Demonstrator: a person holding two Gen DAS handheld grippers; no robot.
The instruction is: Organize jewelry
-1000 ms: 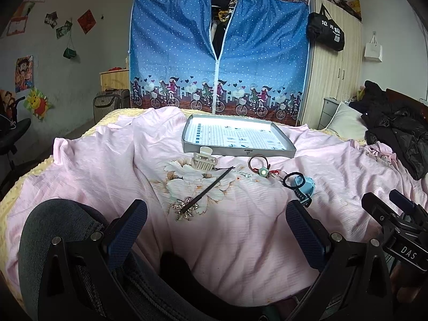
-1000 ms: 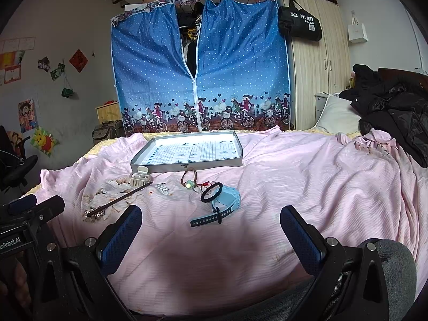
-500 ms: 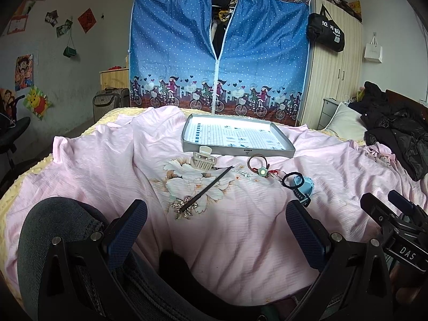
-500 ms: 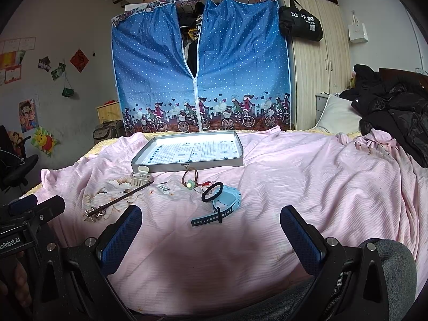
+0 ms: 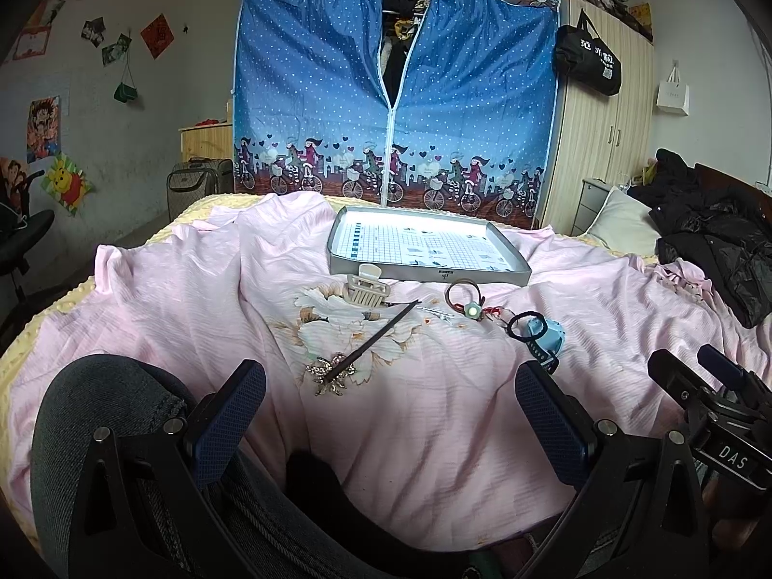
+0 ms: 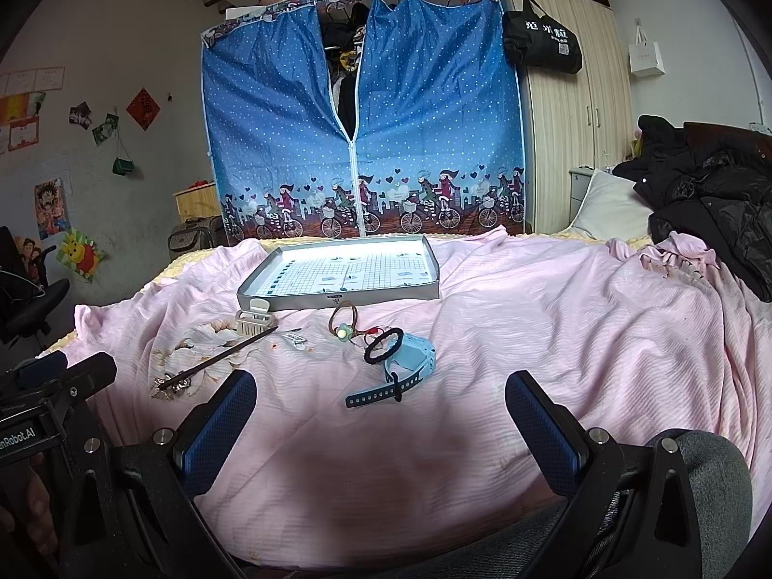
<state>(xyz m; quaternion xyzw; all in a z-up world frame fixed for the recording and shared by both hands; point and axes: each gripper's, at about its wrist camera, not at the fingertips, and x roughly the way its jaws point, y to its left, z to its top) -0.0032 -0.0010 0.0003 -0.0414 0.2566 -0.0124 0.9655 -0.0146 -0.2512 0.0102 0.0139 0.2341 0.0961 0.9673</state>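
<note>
A grey tray (image 5: 521, 271) (image 6: 260, 289) with a gridded white floor lies on the pink bedsheet. In front of it are a cream hair claw (image 5: 365, 288) (image 6: 254, 319), a dark hair stick (image 5: 371, 341) (image 6: 227, 352) with a gold ornament, a brown hair tie with a pale flower (image 5: 465, 296) (image 6: 343, 323), a black hair tie (image 5: 526, 325) (image 6: 383, 346) and a light blue watch (image 5: 547, 337) (image 6: 410, 362). My left gripper (image 5: 391, 415) is open, low and short of the hair stick. My right gripper (image 6: 381, 415) is open just short of the watch. Neither holds anything.
A blue fabric wardrobe (image 5: 395, 96) stands past the bed's far end, a wooden cupboard (image 6: 574, 135) to its right. Black coats (image 6: 714, 207) and a pillow (image 6: 608, 212) lie at the right. The person's knees (image 5: 96, 415) sit under both grippers.
</note>
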